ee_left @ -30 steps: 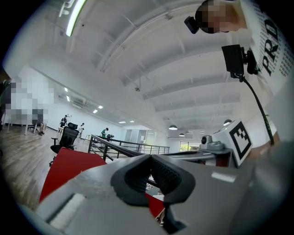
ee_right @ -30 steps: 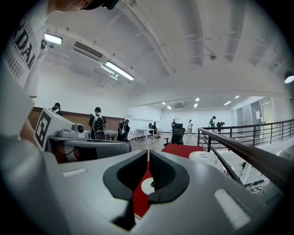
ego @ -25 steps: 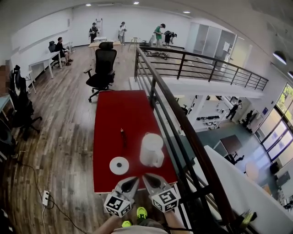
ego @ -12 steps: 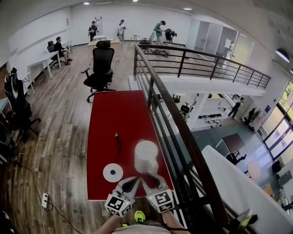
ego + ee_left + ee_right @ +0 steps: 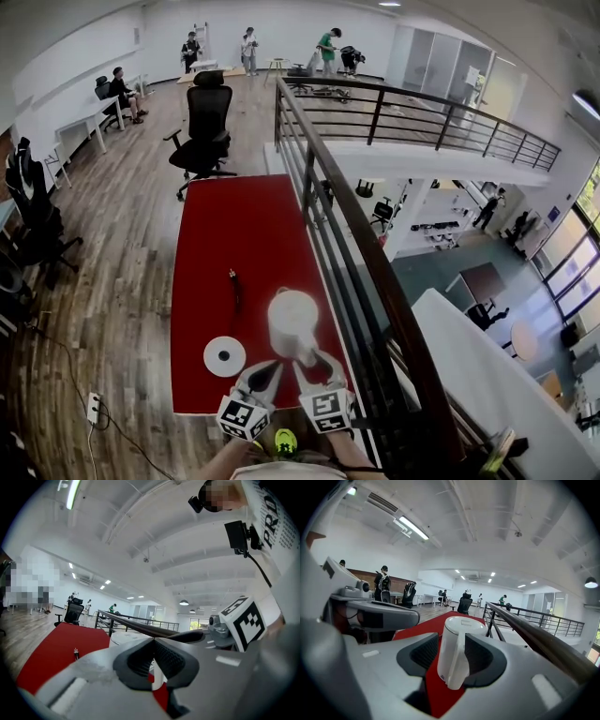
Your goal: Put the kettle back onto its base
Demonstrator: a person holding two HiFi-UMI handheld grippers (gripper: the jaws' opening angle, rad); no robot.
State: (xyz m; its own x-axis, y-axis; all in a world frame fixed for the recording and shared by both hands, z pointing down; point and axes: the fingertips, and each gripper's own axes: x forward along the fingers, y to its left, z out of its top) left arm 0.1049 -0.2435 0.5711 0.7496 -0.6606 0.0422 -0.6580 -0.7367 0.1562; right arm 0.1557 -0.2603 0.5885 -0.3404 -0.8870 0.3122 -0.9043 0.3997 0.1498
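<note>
A white kettle [image 5: 292, 322] stands on the red table [image 5: 234, 225], near its front right corner. Its round white base [image 5: 225, 356] lies flat to the kettle's left, apart from it. My right gripper [image 5: 315, 362] reaches the kettle from the front. Its jaws are opening, and the kettle [image 5: 457, 637] handle stands between the pads [image 5: 485, 656] without being pressed. My left gripper [image 5: 266, 374] hovers just left of it, between base and kettle. In the left gripper view the left gripper [image 5: 153, 641] is shut with nothing in it.
A dark metal railing [image 5: 347, 244] runs along the table's right edge, with a drop to a lower floor beyond. A small dark item with a cord [image 5: 232, 277] lies mid-table. An office chair [image 5: 206, 122] stands behind the table, and a power strip [image 5: 93, 406] lies on the floor to the left.
Both grippers have moved forward from the table's front edge to the kettle. The right jaws, shut before, have spread apart around the handle.
</note>
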